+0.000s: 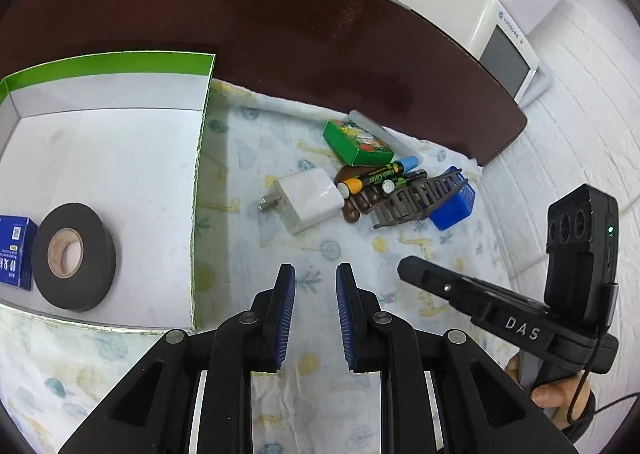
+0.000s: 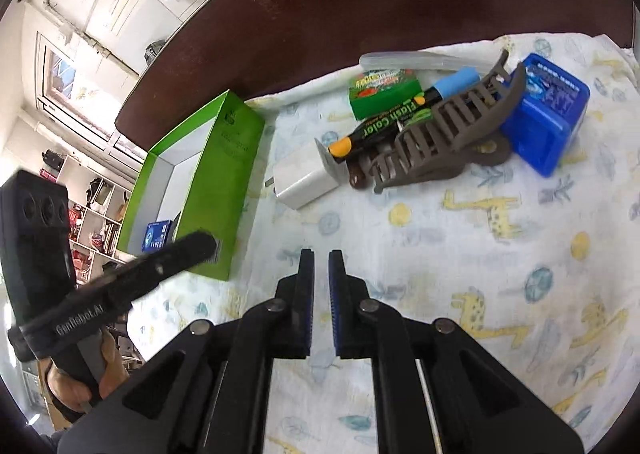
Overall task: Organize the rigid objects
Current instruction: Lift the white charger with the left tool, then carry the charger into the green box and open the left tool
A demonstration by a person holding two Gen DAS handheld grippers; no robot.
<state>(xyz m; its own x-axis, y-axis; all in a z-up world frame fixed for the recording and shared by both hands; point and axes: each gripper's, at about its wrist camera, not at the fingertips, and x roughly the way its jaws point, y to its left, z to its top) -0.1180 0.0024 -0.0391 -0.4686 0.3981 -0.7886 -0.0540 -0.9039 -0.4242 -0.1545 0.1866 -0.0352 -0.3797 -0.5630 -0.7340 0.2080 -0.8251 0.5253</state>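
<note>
Left gripper [image 1: 315,278]: its blue-padded fingers stand apart with a clear gap and nothing between them, above the patterned cloth [image 1: 360,254] just beside the box's near right corner.
Right gripper [image 2: 321,262]: fingers nearly together, only a thin slit showing, nothing held; it hangs over bare cloth toward the near edge of the tabletop.
Green box [image 1: 200,157]: open-topped, white inside, on the left part of the cloth, its far wall by the dark wooden tabletop [image 1: 280,21].
In the box: a roll of black tape [image 1: 74,256] lying flat near the front wall, with a small blue carton [image 1: 14,250] touching it on the left.
White charger [image 1: 306,199]: on the cloth between the box and the pile, prongs pointing toward the box.
Pile: at the right far part of the cloth, well apart from both grippers.
Pile contents: a green card box [image 1: 358,142], a clear tube [image 1: 384,133] behind it, markers [image 1: 376,179], a brown hair claw [image 1: 420,195] lying over the markers, and a blue container [image 1: 454,205] touching the claw's right end.
Beyond the table's right edge: a white appliance [image 1: 472,5].
</note>
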